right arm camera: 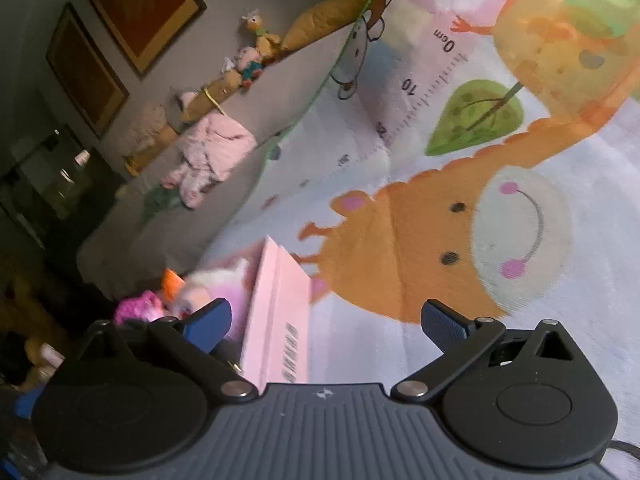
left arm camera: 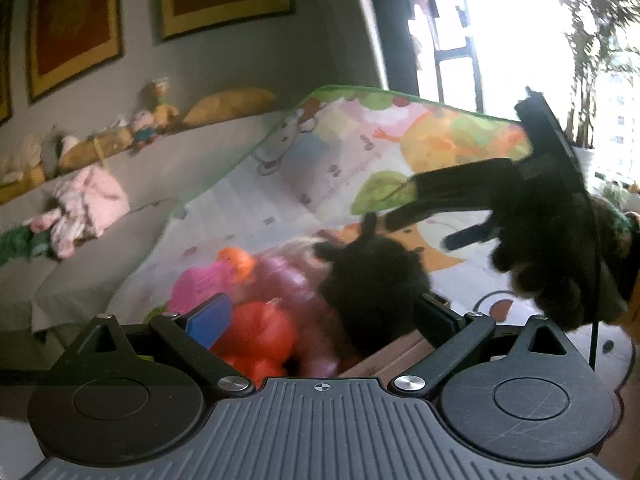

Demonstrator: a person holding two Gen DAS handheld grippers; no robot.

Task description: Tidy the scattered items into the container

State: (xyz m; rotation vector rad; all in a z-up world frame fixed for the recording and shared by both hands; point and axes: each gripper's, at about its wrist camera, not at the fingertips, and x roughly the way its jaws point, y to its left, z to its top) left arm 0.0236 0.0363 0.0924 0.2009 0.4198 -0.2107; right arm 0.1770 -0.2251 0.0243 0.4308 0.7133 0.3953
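Note:
A pink container (right arm camera: 276, 320) stands on a cartoon play mat (right arm camera: 500, 160). Soft toys fill it: a black furry toy (left arm camera: 372, 292), a red one (left arm camera: 260, 332), a pink one with an orange top (left arm camera: 212, 280) and a purple one (left arm camera: 288, 280). My left gripper (left arm camera: 324, 312) is open right above these toys, with nothing between its fingers. My right gripper (right arm camera: 326, 320) is open and empty, low over the mat beside the container's right wall. It also shows in the left wrist view (left arm camera: 432, 204), held by a dark gloved hand above the black toy.
A grey sofa (left arm camera: 100, 264) runs along the mat's left edge with a pink garment (left arm camera: 88, 204) on it. Plush toys and yellow cushions (left arm camera: 228, 106) line the ledge behind. Framed pictures hang on the wall. A bright window (left arm camera: 500, 40) lies beyond the mat.

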